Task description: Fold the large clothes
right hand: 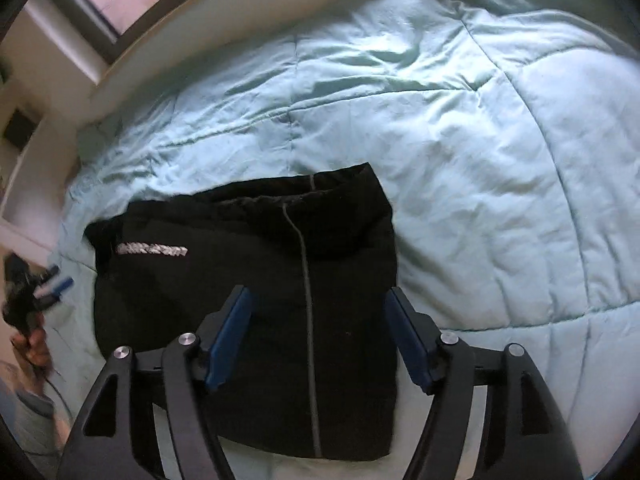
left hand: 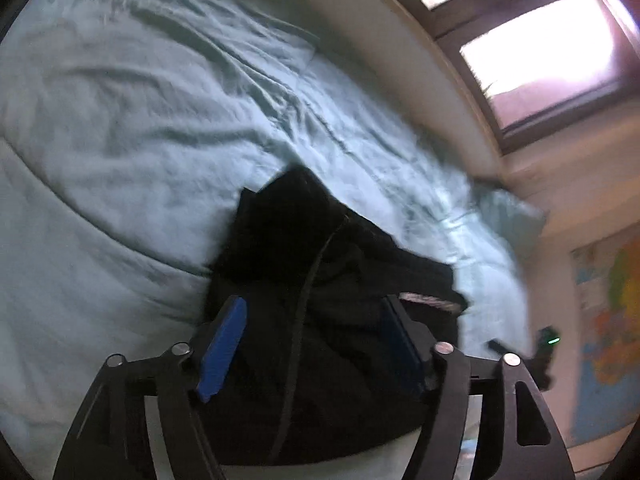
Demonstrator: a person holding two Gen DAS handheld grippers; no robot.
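A black zip-up hooded jacket [right hand: 256,280] lies folded into a rough rectangle on the light blue quilt [right hand: 460,160], grey zipper up the middle, a silver logo on its left part. It also shows in the left wrist view [left hand: 320,300]. My right gripper [right hand: 316,332] is open, hovering above the jacket's near half, holding nothing. My left gripper [left hand: 312,344] is open above the jacket too, empty. In the right wrist view the left gripper [right hand: 52,284] shows small at the far left, off the jacket's left edge, held by a hand.
The quilt [left hand: 120,140] covers a bed along a cream wall ledge [left hand: 420,60] under a dark-framed window [left hand: 540,60]. A pillow corner [left hand: 508,212] lies at the bed's end. A coloured map [left hand: 608,320] hangs on the wall. The other gripper's tip [left hand: 544,344] shows at right.
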